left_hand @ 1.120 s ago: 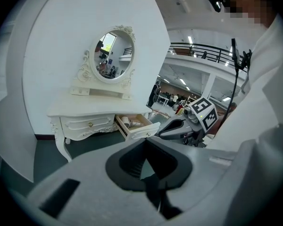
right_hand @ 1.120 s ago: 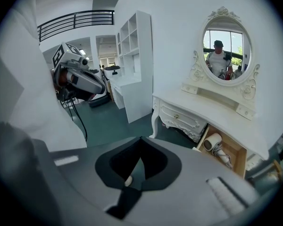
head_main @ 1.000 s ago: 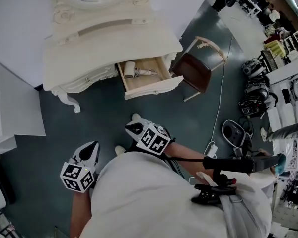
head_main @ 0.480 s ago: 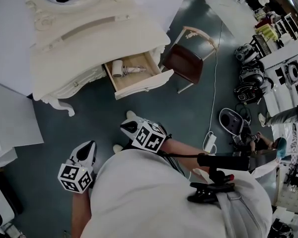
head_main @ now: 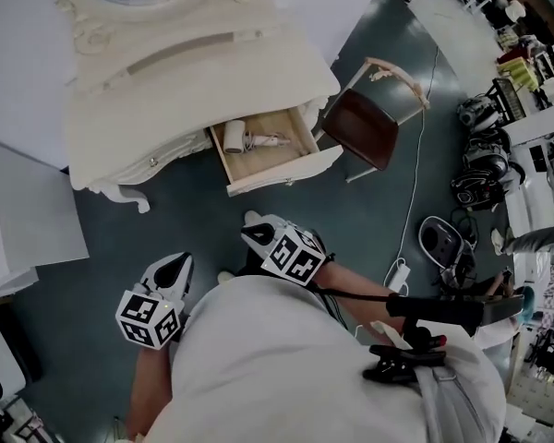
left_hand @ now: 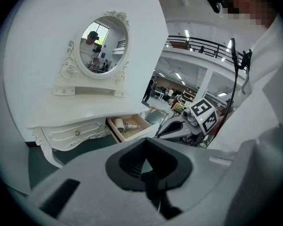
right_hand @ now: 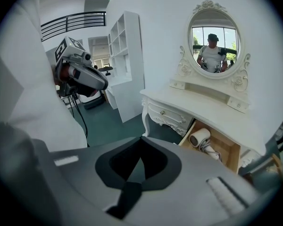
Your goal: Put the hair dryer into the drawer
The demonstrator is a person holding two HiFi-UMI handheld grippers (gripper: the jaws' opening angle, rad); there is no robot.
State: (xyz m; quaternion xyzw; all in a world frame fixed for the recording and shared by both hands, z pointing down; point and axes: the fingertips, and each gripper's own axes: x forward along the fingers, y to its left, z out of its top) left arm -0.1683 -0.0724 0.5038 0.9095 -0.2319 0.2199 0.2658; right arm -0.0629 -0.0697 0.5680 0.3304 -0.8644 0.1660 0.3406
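Observation:
The white hair dryer (head_main: 243, 139) lies with its coiled cord in the open wooden drawer (head_main: 286, 170) of a white dressing table (head_main: 185, 72). It also shows in the drawer in the left gripper view as the dryer (left_hand: 124, 125) and in the right gripper view as the dryer (right_hand: 199, 137). My left gripper (head_main: 179, 261) and right gripper (head_main: 252, 220) hang low in front of the person's body, well short of the drawer. Both are shut with nothing in them. In its own view, the left gripper (left_hand: 146, 141) points toward the drawer, and the right gripper (right_hand: 141, 138) aims left of it.
A chair with a dark red seat (head_main: 362, 127) stands just right of the drawer. A cable (head_main: 414, 183) runs over the green floor to a white plug block (head_main: 394, 273). Gear and helmets (head_main: 443, 243) crowd the right side. A white cabinet (head_main: 23, 238) stands at the left.
The head view has swung left and back again. Both grippers have shifted slightly with the person and stay shut and empty. The dryer has not moved in the drawer.

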